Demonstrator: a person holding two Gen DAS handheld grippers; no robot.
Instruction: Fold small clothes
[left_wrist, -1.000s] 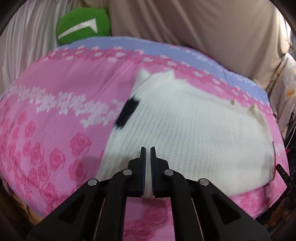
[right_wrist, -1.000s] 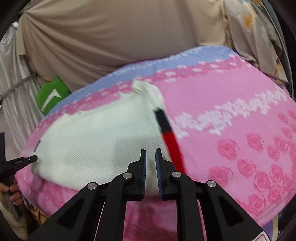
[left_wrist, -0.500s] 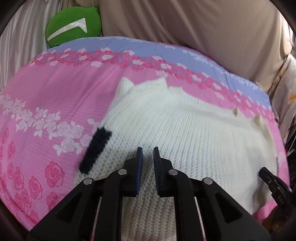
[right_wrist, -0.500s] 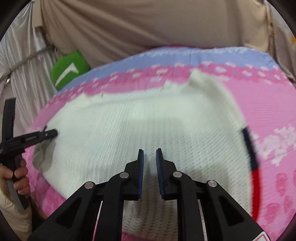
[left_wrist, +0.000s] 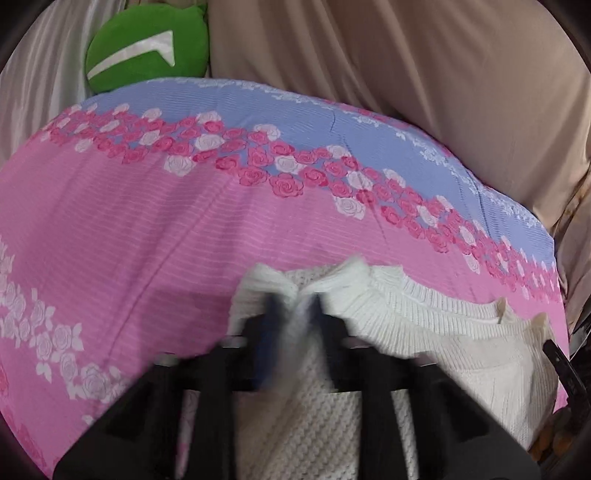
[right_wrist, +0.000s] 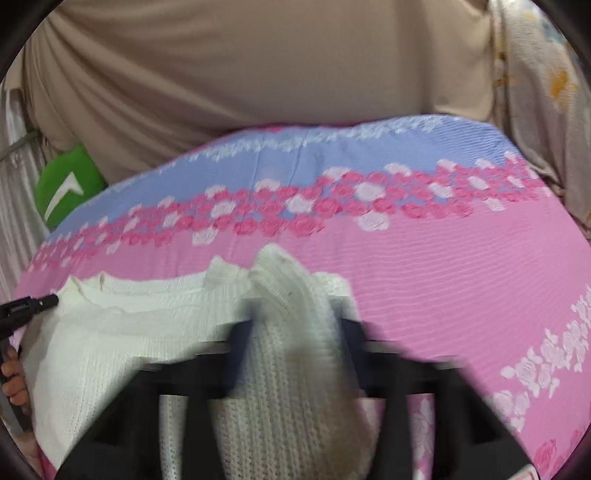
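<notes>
Knitwear fills both views: a white sweater (left_wrist: 436, 343) lies on the pink rose bedspread (left_wrist: 147, 229). The left gripper (left_wrist: 291, 314) is closing, clamped on bunched knit. The right gripper (right_wrist: 295, 321) is closing too, with a fold of sweater pinched between its jaws.

The white sweater (left_wrist: 424, 339) was a chunky knit, matt and nubbly, with a tighter ribbed band along its upper edge; in the right wrist view (right_wrist: 122, 332) the same coarse stitches showed. The bedspread (left_wrist: 147, 229) under it was thin printed cloth, matt, with fine crosswise ridges in the weave. The beige drape (left_wrist: 406, 74) behind was smooth, soft cloth with a faint sheen on its folds. The green cushion (left_wrist: 147, 48) looked like short, matt plush. The left gripper (left_wrist: 291, 321) and the right gripper (right_wrist: 295, 332) were matt black plastic, blurred in both views. A floral curtain (right_wrist: 535, 92) was thin, smooth cloth.
</notes>
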